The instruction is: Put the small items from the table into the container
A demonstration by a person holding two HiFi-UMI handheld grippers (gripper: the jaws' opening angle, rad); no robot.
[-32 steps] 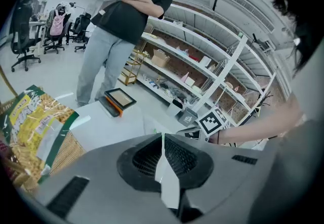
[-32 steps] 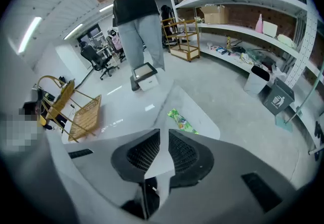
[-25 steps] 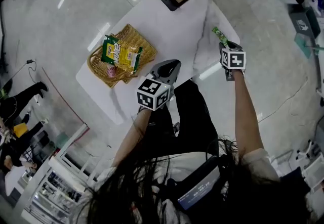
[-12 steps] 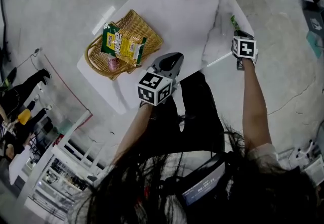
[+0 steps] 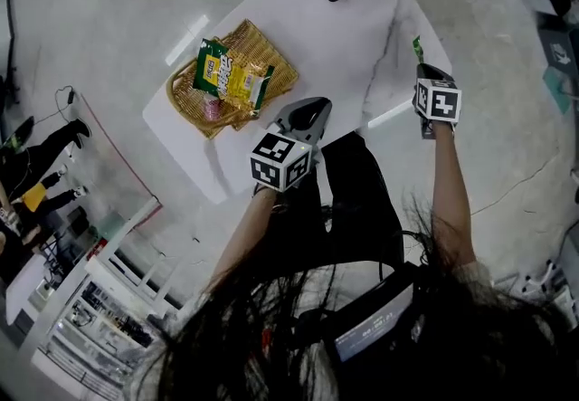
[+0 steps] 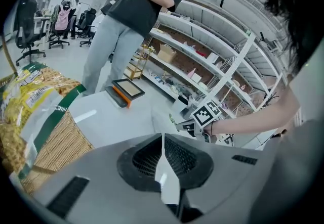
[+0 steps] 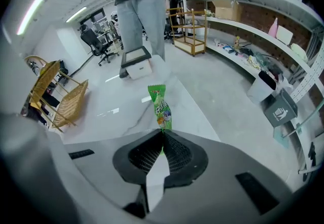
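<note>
While the right gripper is pinching the near end of the green candy sachet at the white table's right edge, the left gripper is hovering pressed together and empty. The wicker basket is lying well apart. With so slight a hold on one end, the sachet is risking slipping free in transit.

The right tool pinches a green sachet — left tool (jaws together) angled down.
</note>
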